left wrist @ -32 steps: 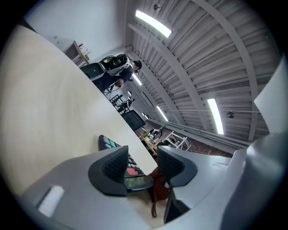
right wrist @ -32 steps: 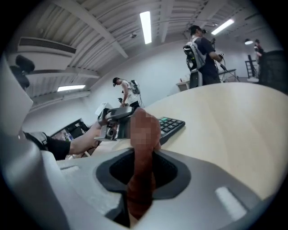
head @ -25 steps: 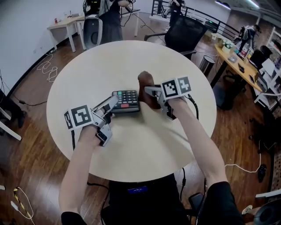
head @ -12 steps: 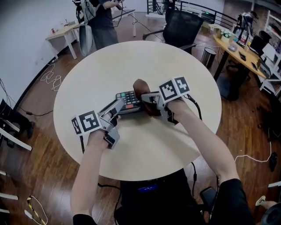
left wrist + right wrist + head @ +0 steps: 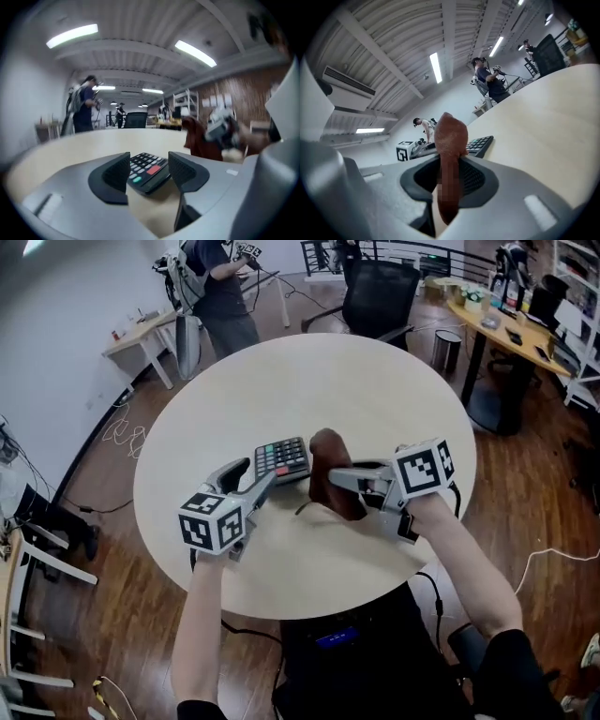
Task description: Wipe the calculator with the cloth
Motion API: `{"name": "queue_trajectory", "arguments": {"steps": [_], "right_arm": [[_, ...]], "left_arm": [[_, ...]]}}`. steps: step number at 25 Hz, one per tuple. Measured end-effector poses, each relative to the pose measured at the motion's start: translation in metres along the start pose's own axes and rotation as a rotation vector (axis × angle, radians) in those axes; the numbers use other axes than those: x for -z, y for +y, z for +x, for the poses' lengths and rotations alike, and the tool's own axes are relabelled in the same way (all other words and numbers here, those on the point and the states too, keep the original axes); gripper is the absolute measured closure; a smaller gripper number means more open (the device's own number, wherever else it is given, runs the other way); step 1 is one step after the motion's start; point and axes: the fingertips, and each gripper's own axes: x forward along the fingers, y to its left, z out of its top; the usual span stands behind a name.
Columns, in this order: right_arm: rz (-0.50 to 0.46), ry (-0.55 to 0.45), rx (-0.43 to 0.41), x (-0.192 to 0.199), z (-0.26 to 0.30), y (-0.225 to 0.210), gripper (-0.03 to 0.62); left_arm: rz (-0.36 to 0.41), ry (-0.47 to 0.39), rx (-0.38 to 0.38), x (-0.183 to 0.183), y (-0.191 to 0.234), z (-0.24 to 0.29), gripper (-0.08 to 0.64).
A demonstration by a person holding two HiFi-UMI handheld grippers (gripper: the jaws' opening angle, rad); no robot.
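Opening left gripper (image 5: 251, 479) jaws around black rectangular plastic calculator (image 5: 282, 458) on round beige bench (image 5: 281, 381). Clamping crumpled brown fabric cloth (image 5: 328, 451) tight in right gripper (image 5: 342, 480) jaws, at 3 o'clock of calculator, just beside.

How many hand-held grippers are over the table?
2. The left hand-held gripper, jaws opening around the calculator; the right hand-held gripper, clamped on the brown cloth beside it.
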Motion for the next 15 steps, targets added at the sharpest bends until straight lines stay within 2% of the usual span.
{"name": "queue_trajectory", "arguments": {"steps": [2,3,5,6,7,10,15], "right_arm": [[0.026,-0.043,-0.011,-0.002,-0.001,-0.003,0.502],[0.035,-0.054,-0.016,-0.001,-0.001,-0.004,0.502],[0.038,-0.064,-0.013,-0.002,-0.002,-0.007,0.502],[0.040,-0.067,-0.015,-0.003,-0.003,-0.009,0.502],[0.051,-0.070,-0.022,-0.002,-0.002,-0.010,0.502],[0.053,-0.059,-0.023,0.011,0.005,-0.014,0.502],[0.006,-0.069,0.017,0.011,-0.008,-0.021,0.502]], "left_arm": [[0.362,0.102,-0.035,0.007,-0.010,0.003,0.282],[0.488,0.132,-0.034,0.008,-0.016,0.007,0.283],[0.647,0.175,-0.009,0.006,-0.027,0.016,0.329],[0.705,0.197,0.010,0.004,-0.033,0.021,0.339],[0.753,0.222,0.033,0.005,-0.040,0.023,0.307],[0.835,0.317,0.073,0.024,-0.057,0.018,0.299],[0.998,0.449,0.012,0.050,-0.054,0.046,0.299]]}}
